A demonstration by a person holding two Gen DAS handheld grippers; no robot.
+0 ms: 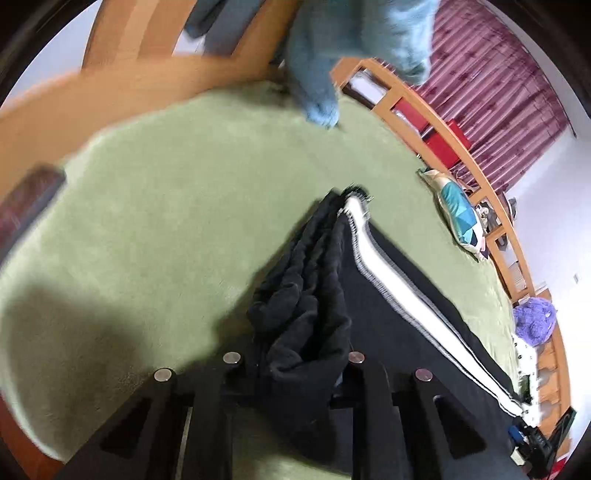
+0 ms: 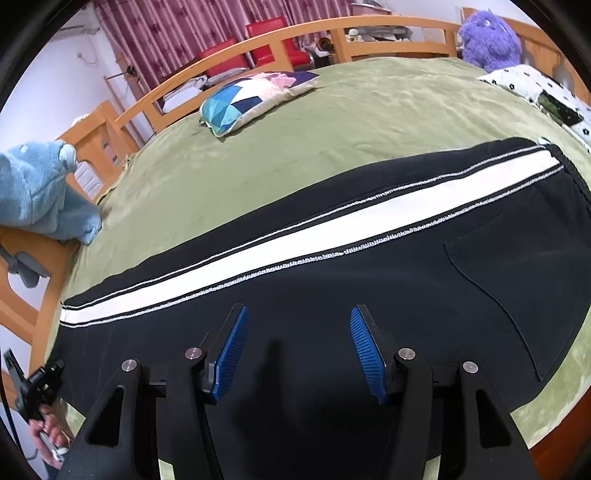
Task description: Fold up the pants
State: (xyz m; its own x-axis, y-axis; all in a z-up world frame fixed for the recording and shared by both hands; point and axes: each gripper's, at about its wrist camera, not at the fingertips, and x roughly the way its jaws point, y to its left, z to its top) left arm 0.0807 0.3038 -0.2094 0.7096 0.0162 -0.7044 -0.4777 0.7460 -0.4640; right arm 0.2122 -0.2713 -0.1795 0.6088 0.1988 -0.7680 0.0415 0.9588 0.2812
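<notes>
**Black pants on the green bed, one end bunched in my left jaws**

Across the green bed cover (image 2: 332, 122) lie the black pants (image 2: 369, 280), flat along the near edge of the bed, with a white side stripe (image 2: 295, 240) edged in grey stitching running their whole length. A back pocket (image 2: 517, 280) shows at their right end. No brand, label or writing can be read on them from either view.

My left gripper (image 1: 295, 369) has its jaws closed on a bunched, wrinkled fold of the pants (image 1: 306, 295); the cloth hides the fingertips and rises in a ridge away from me, the stripe (image 1: 406, 295) trailing off toward the right.

My right gripper (image 2: 297, 350) hangs just above the dark cloth with its jaws spread wide, blue ribbed pads (image 2: 231, 354) facing each other and nothing between them. Whether the tips touch the fabric I cannot tell.

Near the far edge of the bed rests a pillow (image 2: 255, 96) of blue, white and pink triangles. A light blue plush toy (image 2: 40, 188) sits at the left end by the wooden bed rail (image 2: 258, 48), and a purple plush toy (image 2: 487, 37) sits at the far right corner beside a white patterned pillow (image 2: 535, 88). Behind the rail hang dark red curtains (image 2: 177, 29), with red chairs (image 2: 266, 44) in front of them.
</notes>
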